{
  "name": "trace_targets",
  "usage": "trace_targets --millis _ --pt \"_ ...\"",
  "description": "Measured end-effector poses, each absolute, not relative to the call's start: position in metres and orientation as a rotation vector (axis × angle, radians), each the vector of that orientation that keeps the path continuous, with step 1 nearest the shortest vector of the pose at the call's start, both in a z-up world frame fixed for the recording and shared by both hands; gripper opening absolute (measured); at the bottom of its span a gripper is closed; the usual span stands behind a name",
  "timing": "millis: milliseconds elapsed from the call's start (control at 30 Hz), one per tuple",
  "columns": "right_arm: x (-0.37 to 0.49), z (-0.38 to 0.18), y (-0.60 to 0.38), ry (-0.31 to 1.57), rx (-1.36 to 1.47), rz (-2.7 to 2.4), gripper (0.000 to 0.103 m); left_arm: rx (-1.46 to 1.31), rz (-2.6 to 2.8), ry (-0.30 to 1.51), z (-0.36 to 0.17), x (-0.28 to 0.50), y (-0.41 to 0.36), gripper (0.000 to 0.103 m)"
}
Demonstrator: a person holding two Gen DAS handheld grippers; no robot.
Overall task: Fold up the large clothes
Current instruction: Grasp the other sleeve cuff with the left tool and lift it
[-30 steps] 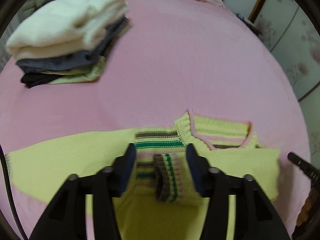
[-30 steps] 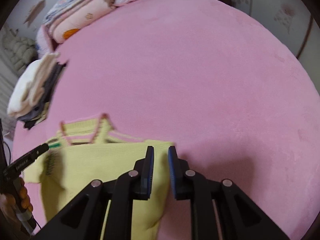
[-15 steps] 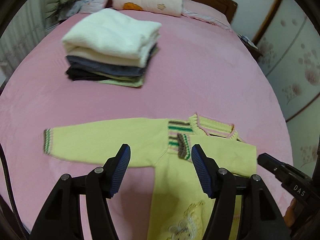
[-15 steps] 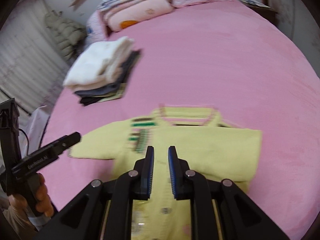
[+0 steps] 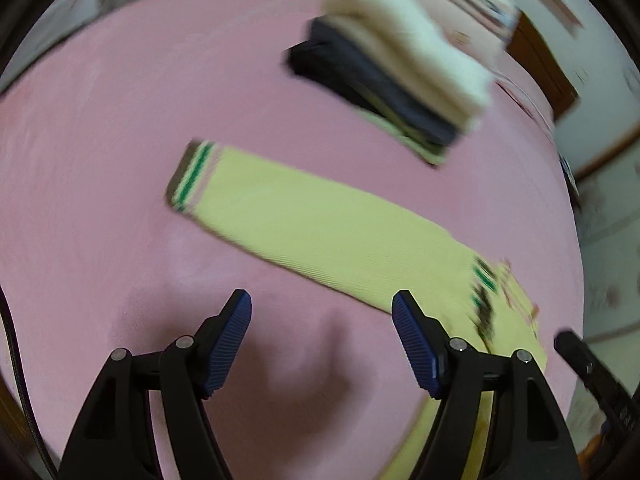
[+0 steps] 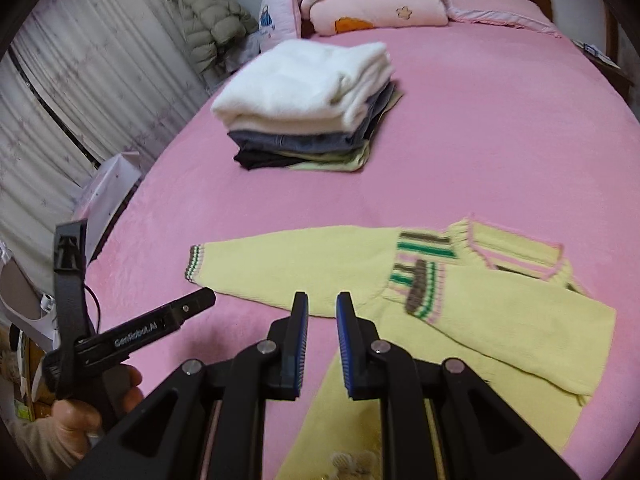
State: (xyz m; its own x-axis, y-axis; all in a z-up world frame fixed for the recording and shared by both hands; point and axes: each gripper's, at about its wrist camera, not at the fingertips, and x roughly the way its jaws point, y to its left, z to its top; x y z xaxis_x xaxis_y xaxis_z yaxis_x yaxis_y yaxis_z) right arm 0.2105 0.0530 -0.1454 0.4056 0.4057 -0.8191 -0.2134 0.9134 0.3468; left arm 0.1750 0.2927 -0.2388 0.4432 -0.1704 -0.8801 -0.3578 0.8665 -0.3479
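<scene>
Right wrist view: the right gripper (image 6: 322,316) hangs with a narrow empty gap over the yellow sweater (image 6: 500,312) on the pink bed (image 6: 500,140), its outstretched sleeve (image 6: 288,270) running toward nine o'clock, cuff outermost. At eight o'clock the left gripper (image 5: 322,338) is opening wide, empty. Folded clothes (image 6: 308,108) stack at twelve.

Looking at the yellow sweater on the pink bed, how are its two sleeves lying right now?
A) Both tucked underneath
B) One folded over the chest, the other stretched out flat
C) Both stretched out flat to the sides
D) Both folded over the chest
B: the yellow sweater has one striped cuff lying on its chest, while the other sleeve still stretches out flat across the pink bed.
</scene>
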Motion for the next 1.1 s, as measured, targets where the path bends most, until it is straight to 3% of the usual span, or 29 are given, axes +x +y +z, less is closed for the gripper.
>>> trace_targets --millis 200,333,433,500,700,933,1100 --pt "0.224 -0.170 0.079 1.127 0.164 0.406 0.015 -0.754 0.194 1.071 -0.293 0.182 0.340 0.070" --pt "0.230 -0.180 0.093 1.126 0.147 0.412 0.015 -0.793 0.208 1.035 -0.315 0.191 0.355 0.058" --pt "0.235 -0.188 0.099 1.123 0.144 0.392 0.015 -0.767 0.212 1.010 -0.319 0.202 0.362 0.038" --pt "0.238 -0.194 0.100 1.126 0.144 0.367 0.015 -0.765 0.213 1.001 -0.318 0.211 0.367 0.008" --pt "0.244 -0.201 0.091 1.142 0.170 0.308 0.015 -0.638 0.164 0.941 -0.266 0.230 0.343 0.007" --pt "0.241 -0.189 0.042 1.114 0.219 0.215 0.015 -0.421 -0.193 0.804 -0.170 0.243 0.235 0.007" --pt "0.232 -0.178 -0.017 1.069 0.257 0.114 0.015 -0.369 -0.376 0.826 -0.166 0.252 0.150 0.008"
